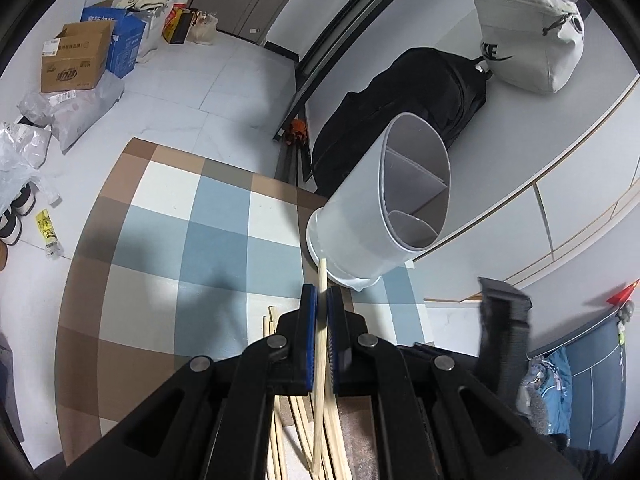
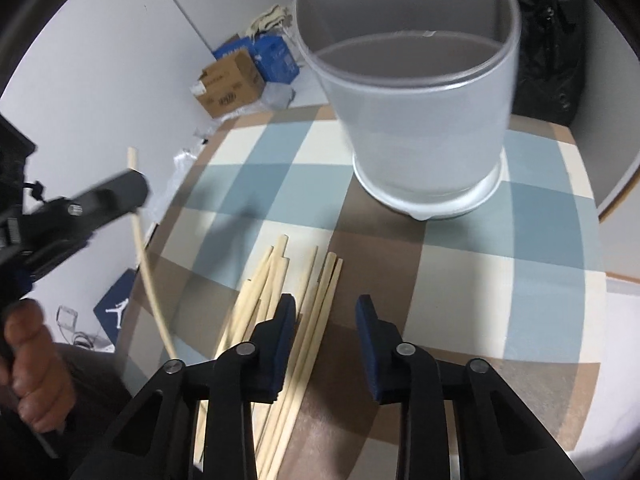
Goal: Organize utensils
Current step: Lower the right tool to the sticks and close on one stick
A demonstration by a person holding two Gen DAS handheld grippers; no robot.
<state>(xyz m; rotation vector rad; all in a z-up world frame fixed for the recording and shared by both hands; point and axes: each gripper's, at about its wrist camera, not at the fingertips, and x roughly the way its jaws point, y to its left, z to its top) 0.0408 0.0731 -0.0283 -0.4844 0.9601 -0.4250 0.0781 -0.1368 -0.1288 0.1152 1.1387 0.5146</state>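
Observation:
My left gripper (image 1: pixel 322 294) is shut on one wooden chopstick (image 1: pixel 320 360) and holds it raised above the table; its tip points toward the base of the white divided utensil holder (image 1: pixel 384 204). In the right wrist view the left gripper (image 2: pixel 116 196) and its chopstick (image 2: pixel 148 268) show at the left, in the air. My right gripper (image 2: pixel 326 308) is open and empty, just above a pile of several chopsticks (image 2: pixel 280 320) lying on the checked tablecloth (image 2: pixel 500 280). The holder (image 2: pixel 420 100) stands upright beyond the pile.
A black backpack (image 1: pixel 408 104) and a white bag (image 1: pixel 528 36) lie behind the holder. Cardboard and blue boxes (image 1: pixel 80 56) and plastic bags sit on the floor past the table's far edge. A cabinet front (image 1: pixel 580 200) is to the right.

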